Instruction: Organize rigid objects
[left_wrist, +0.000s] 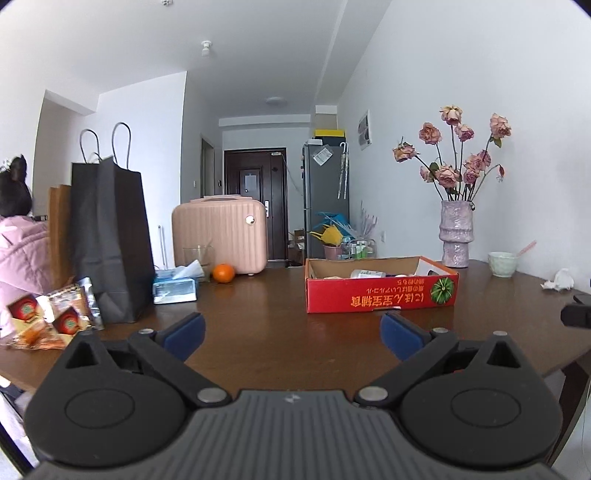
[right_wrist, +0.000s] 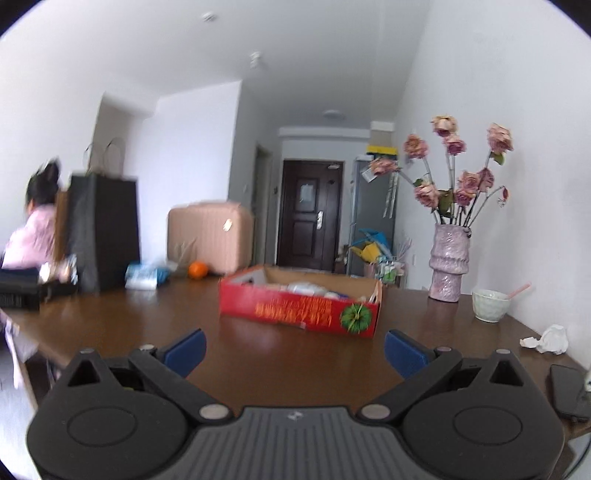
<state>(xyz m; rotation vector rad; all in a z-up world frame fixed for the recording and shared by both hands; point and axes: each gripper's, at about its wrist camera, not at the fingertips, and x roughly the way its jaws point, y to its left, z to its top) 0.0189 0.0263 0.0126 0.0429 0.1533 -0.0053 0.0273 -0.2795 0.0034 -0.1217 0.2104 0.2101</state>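
A red cardboard box (left_wrist: 380, 295) with several small items inside stands on the brown table (left_wrist: 266, 325), ahead and right of my left gripper (left_wrist: 291, 334). The left gripper is open and empty above the table. In the right wrist view the same box (right_wrist: 295, 308) lies just ahead of my right gripper (right_wrist: 295, 349), which is open and empty. An orange (left_wrist: 223, 273) lies beside a tissue pack (left_wrist: 174, 287). It also shows in the right wrist view (right_wrist: 197, 269), which is blurred.
A black paper bag (left_wrist: 110, 240), snack packets (left_wrist: 48, 317) and a pink case (left_wrist: 221, 232) stand at the left and back. A vase of roses (right_wrist: 448, 266), a pale bowl (right_wrist: 489, 304), crumpled tissue (right_wrist: 550, 339) and a phone (right_wrist: 570, 391) sit at the right. A person sits at far left (left_wrist: 18, 236).
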